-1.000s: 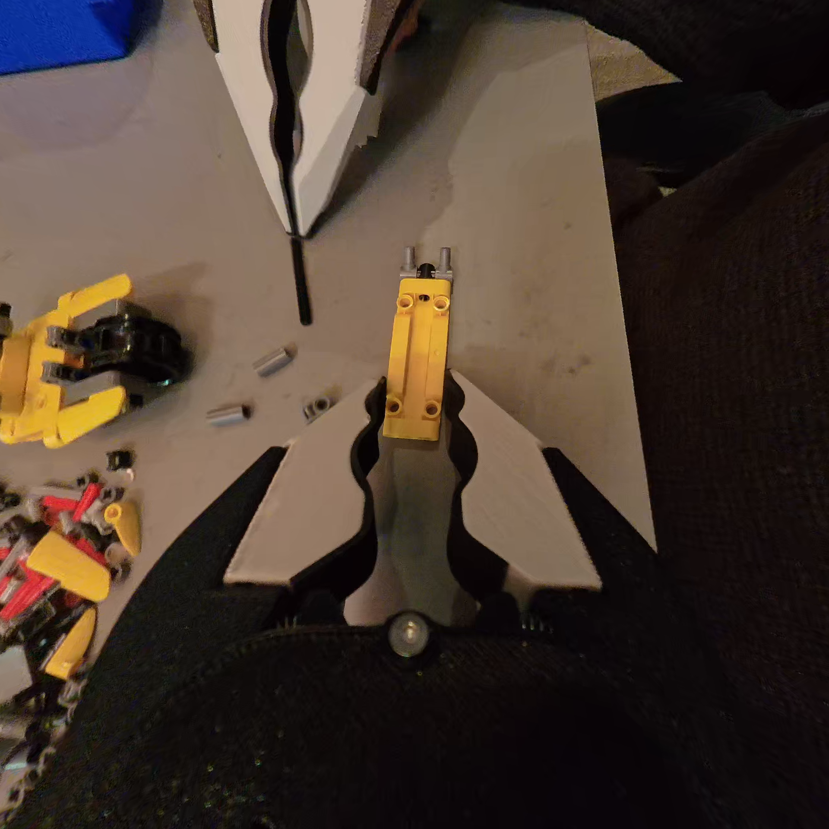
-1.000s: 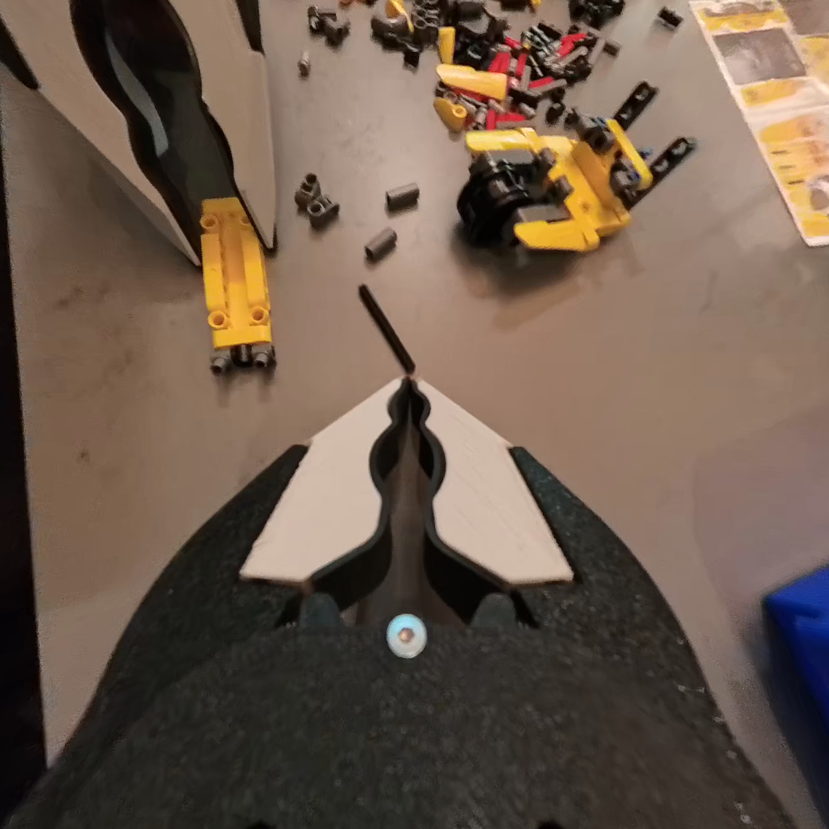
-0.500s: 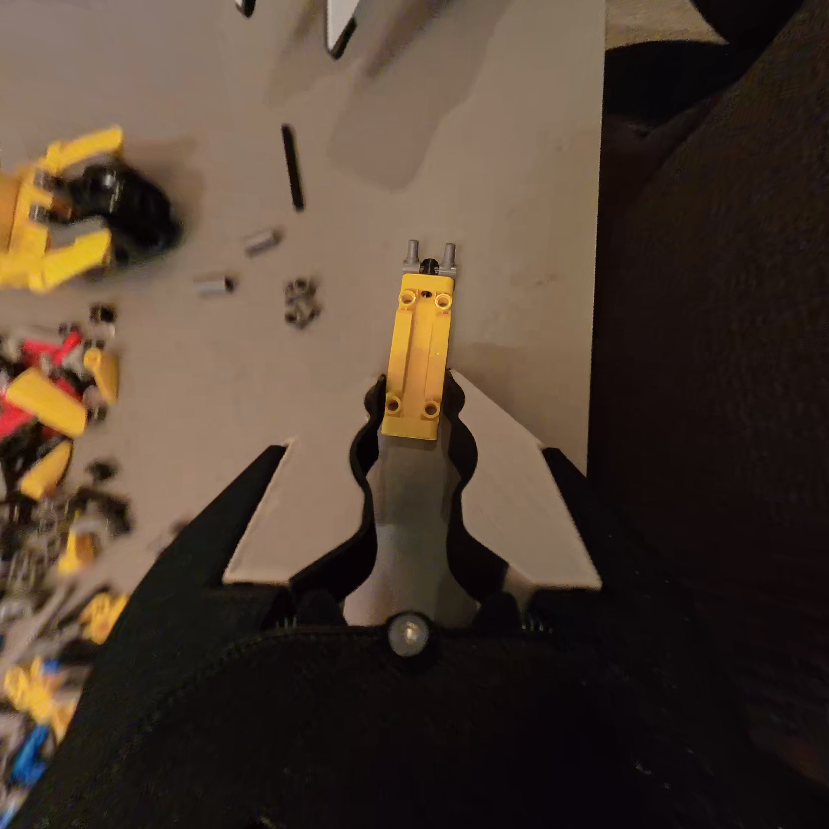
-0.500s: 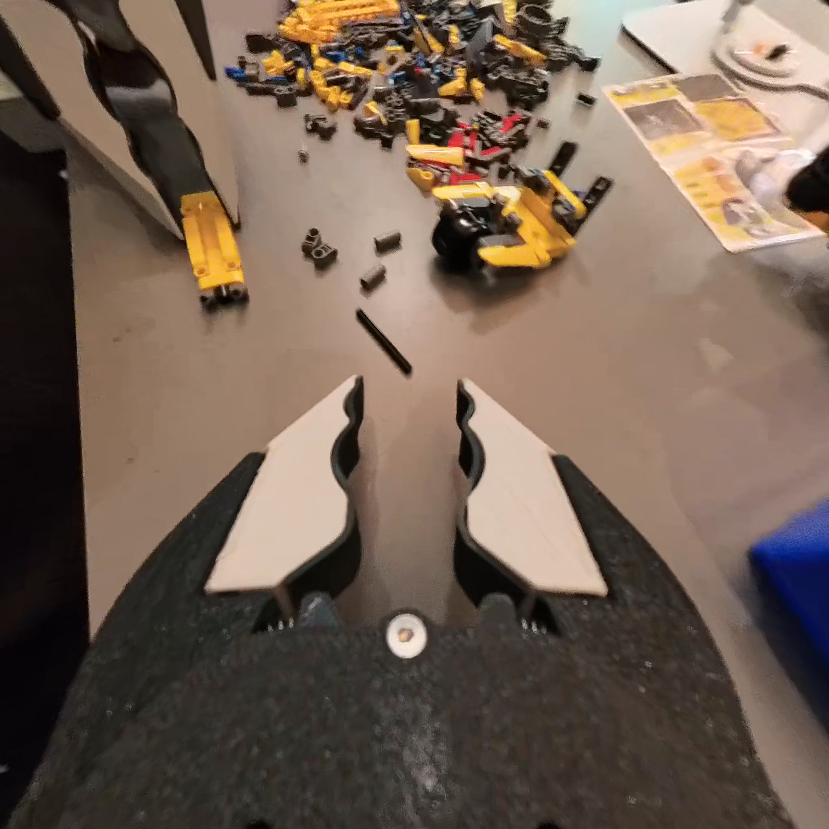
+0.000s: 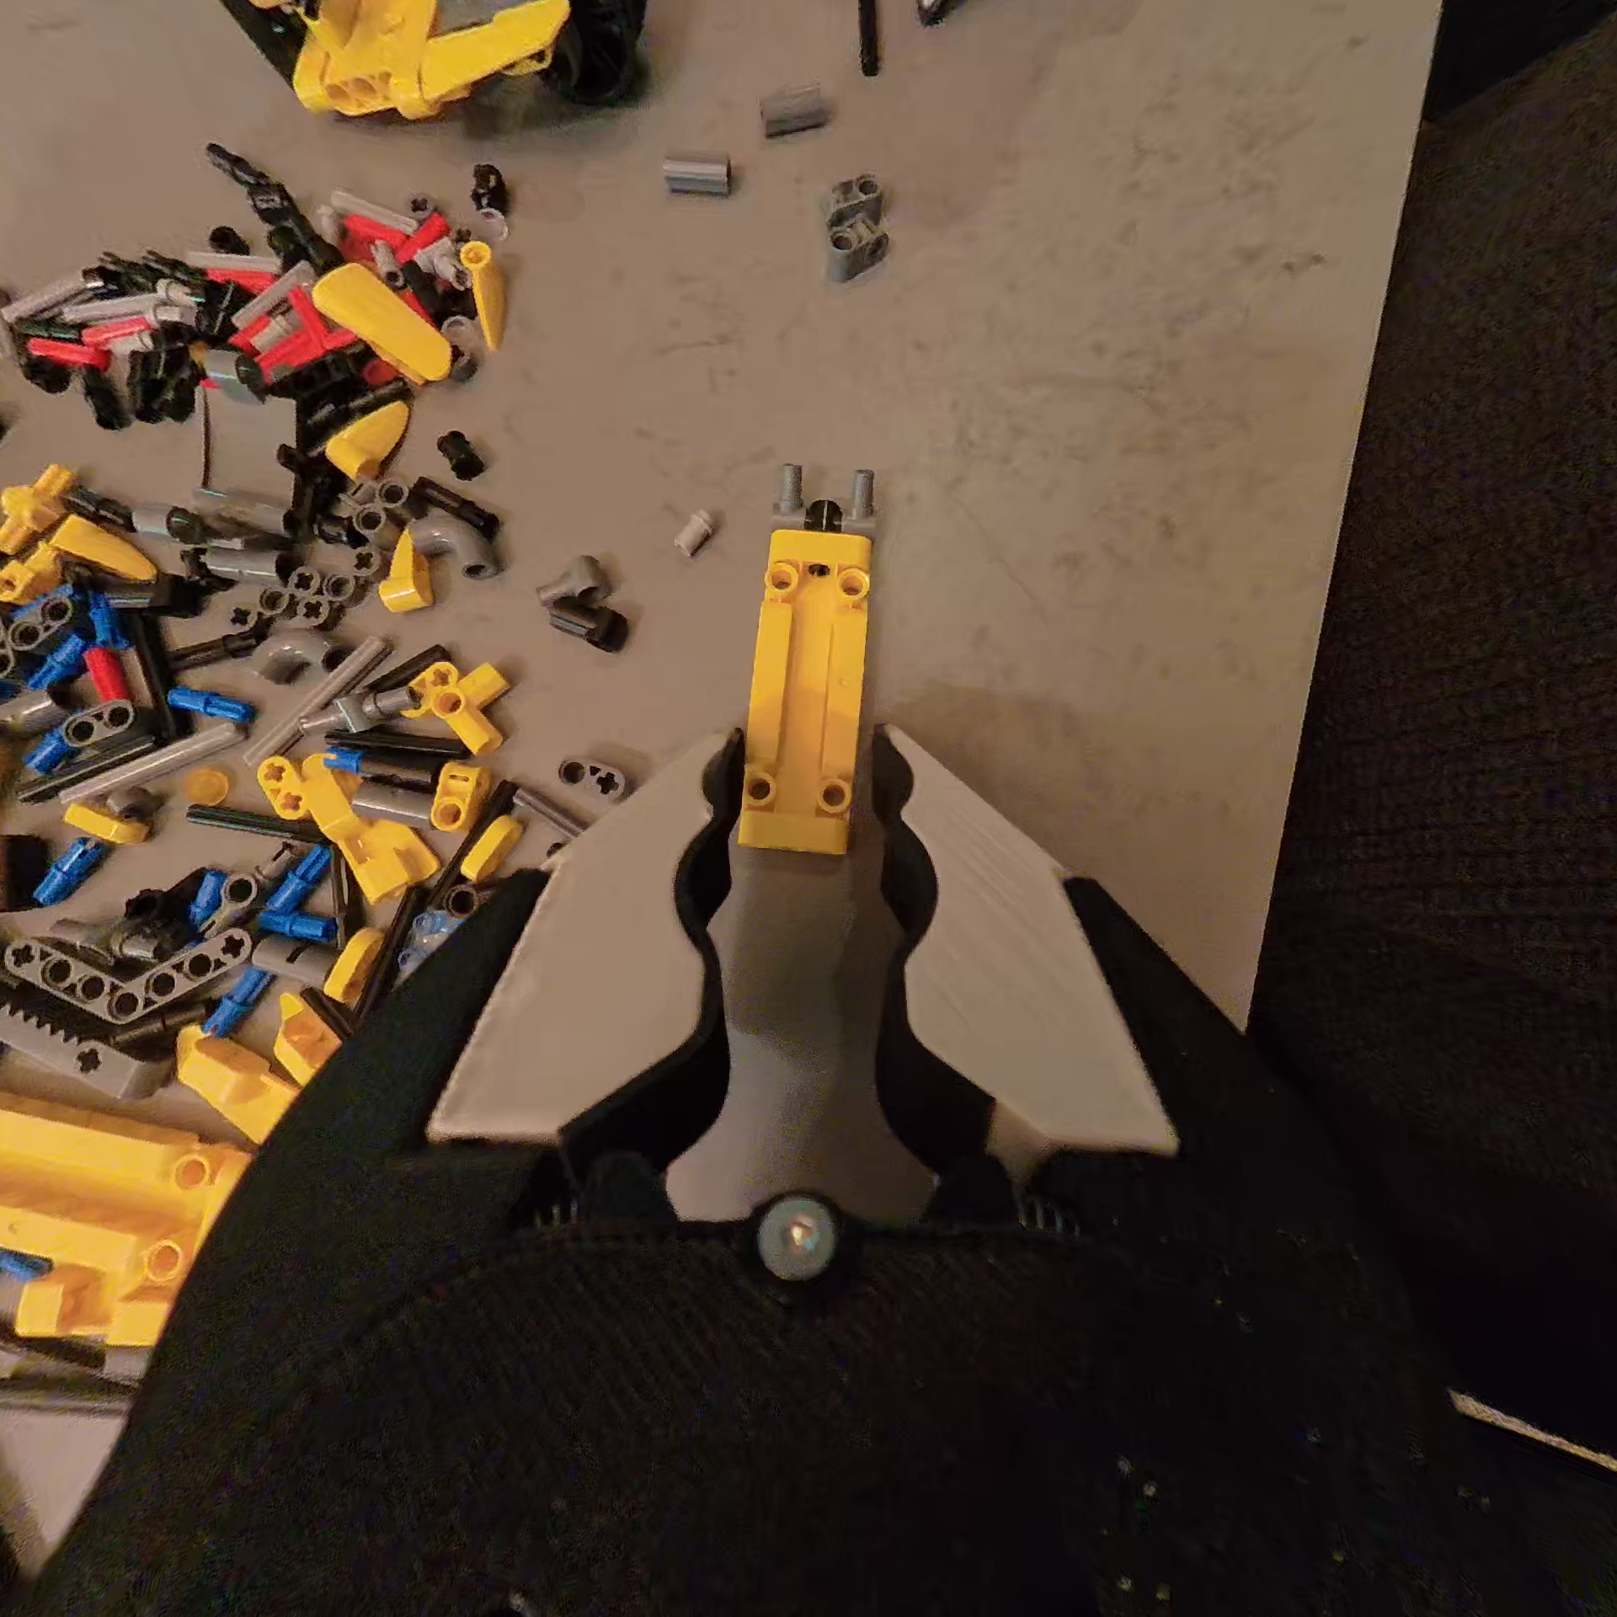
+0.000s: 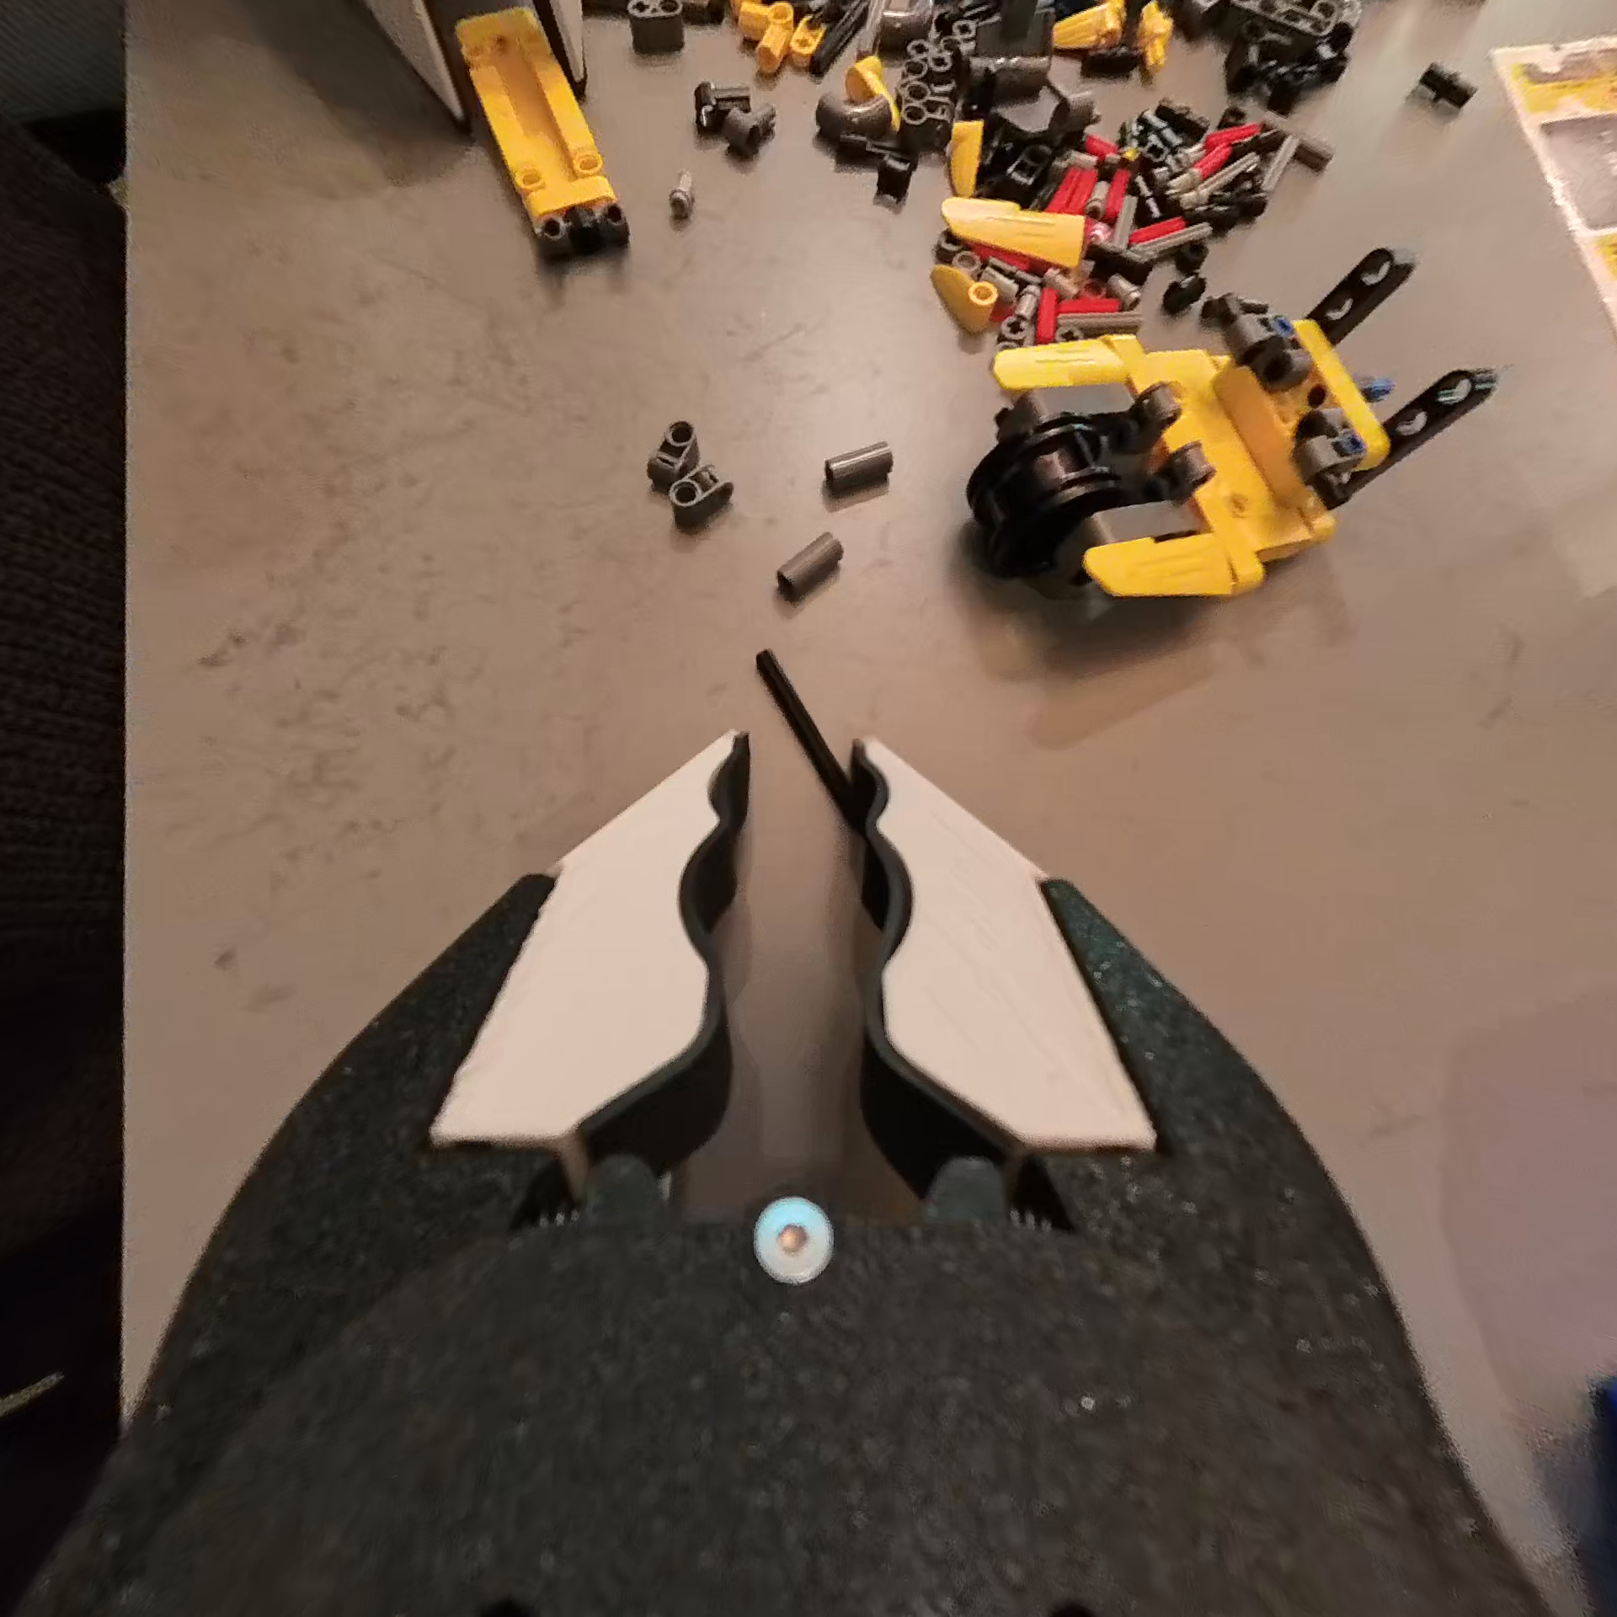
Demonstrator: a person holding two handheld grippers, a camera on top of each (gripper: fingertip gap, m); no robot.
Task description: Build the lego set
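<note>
Underneath everything lies a flat grey counter [image 6: 437, 612], smooth with faint scuffs, seen from two handheld grippers. Spread over one side is a loose heap of small plastic building pieces [image 5: 262, 656] in yellow, black, red, blue and grey: pins, rods, curved panels. Near the heap stands a partly built yellow model [image 6: 1181, 472] with a black wheel and two black perforated arms, resting upright on the counter.

Next in size, the left gripper [image 5: 805, 770] has its pale, wavy-edged fingers closed on one end of a long yellow panel [image 5: 809, 682]; the panel is flat, ribbed, with round holes at its corners and short grey pegs at its far end, which juts forward over the counter.

Smaller, the right gripper [image 6: 801, 761] has its fingers parted and holds nothing. A thin black axle rod [image 6: 801, 726] lies on the counter between the tips, close against the right-hand finger; contact cannot be told. Just beyond lie two short grey sleeves [image 6: 836, 507] and two dark connectors [image 6: 687, 477].
</note>
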